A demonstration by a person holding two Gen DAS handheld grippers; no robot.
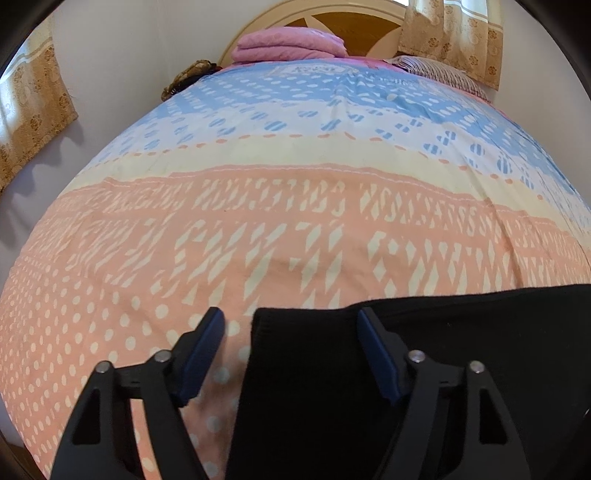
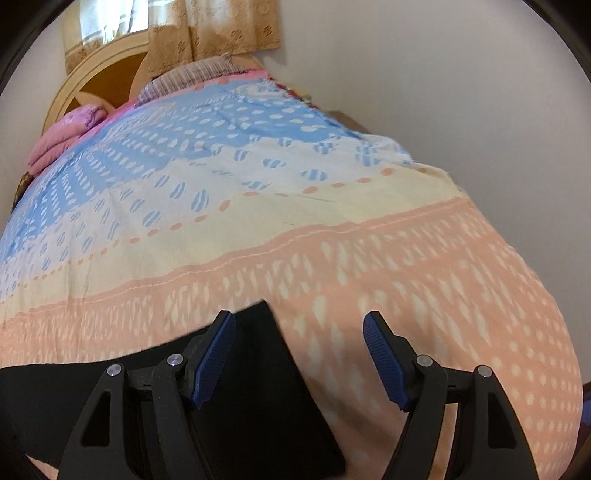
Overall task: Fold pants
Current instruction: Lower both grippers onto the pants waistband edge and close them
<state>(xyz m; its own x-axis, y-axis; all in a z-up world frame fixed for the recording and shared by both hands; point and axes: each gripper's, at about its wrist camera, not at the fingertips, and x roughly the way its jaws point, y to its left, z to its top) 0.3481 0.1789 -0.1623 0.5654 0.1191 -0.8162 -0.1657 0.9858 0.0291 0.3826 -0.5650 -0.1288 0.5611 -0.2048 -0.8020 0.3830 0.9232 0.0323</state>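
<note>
Black pants (image 1: 461, 350) lie flat on the patterned bedspread (image 1: 295, 221), filling the lower right of the left wrist view. My left gripper (image 1: 291, 328) stands open over their left end, whose edge lies between the blue pads without either pad pressing it. In the right wrist view the same pants (image 2: 258, 387) show their right end and corner at lower left. My right gripper (image 2: 299, 332) stands open astride that right edge, left pad over the black cloth, right pad over bare bedspread (image 2: 406, 277).
A folded pink blanket (image 1: 288, 46) and a striped pillow (image 1: 439, 70) lie at the head of the bed by the wooden headboard (image 1: 332, 18). Floral curtains (image 1: 29, 110) hang on the wall. The bed's right side drops off near a plain wall (image 2: 480, 110).
</note>
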